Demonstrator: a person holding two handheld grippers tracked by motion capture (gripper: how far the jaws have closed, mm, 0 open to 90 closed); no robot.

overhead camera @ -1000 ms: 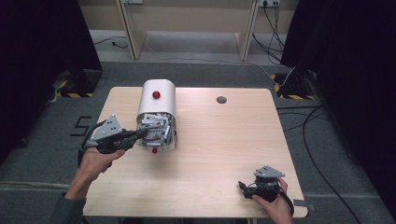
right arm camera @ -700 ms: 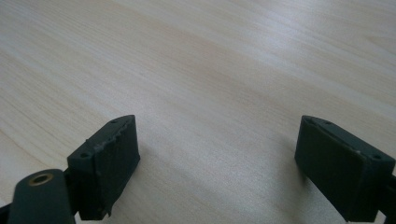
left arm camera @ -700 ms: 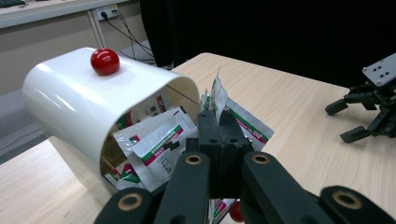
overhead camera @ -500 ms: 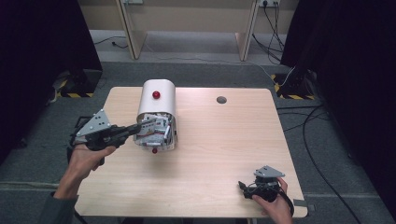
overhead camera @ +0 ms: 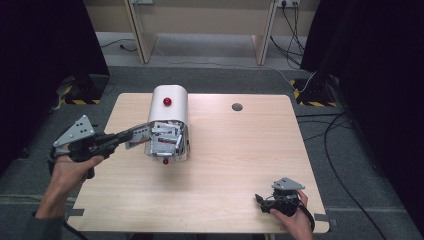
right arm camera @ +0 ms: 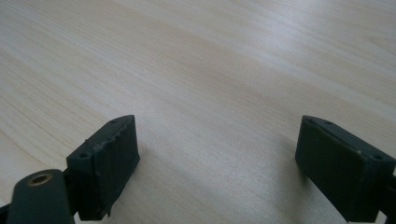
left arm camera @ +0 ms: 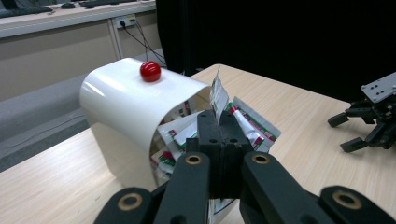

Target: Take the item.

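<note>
From the high view I see the left gripper (overhead camera: 131, 136) coming in from nine o'clock, its fingers pressed together on a white sachet (overhead camera: 138, 136) at the left edge of the white dispenser (overhead camera: 168, 112). The dispenser, with a red knob (overhead camera: 167, 101) on top, sits on the tabletop (overhead camera: 240, 150) left of centre, toward eleven o'clock. Its open front faces six o'clock and is packed with more sachets (overhead camera: 165, 142). My right gripper (overhead camera: 262, 202) rests on the wood at five o'clock, well apart from the dispenser.

In the left gripper view my two black fingers (left arm camera: 208, 135) are shut on the thin sachet (left arm camera: 217, 95), whose edge sticks up at twelve o'clock just above the tips. Behind it, toward eleven o'clock, the curved dispenser (left arm camera: 119, 100) carries its knob (left arm camera: 150, 71), and loose sachets (left arm camera: 252, 126) spill from its mouth. The other gripper (left arm camera: 369, 123) lies on the tabletop at three o'clock.

In the right gripper view my fingers (right arm camera: 105, 161) are spread wide, one at eight o'clock and one at four, with bare tabletop (right arm camera: 210, 93) between them and nothing held.
</note>
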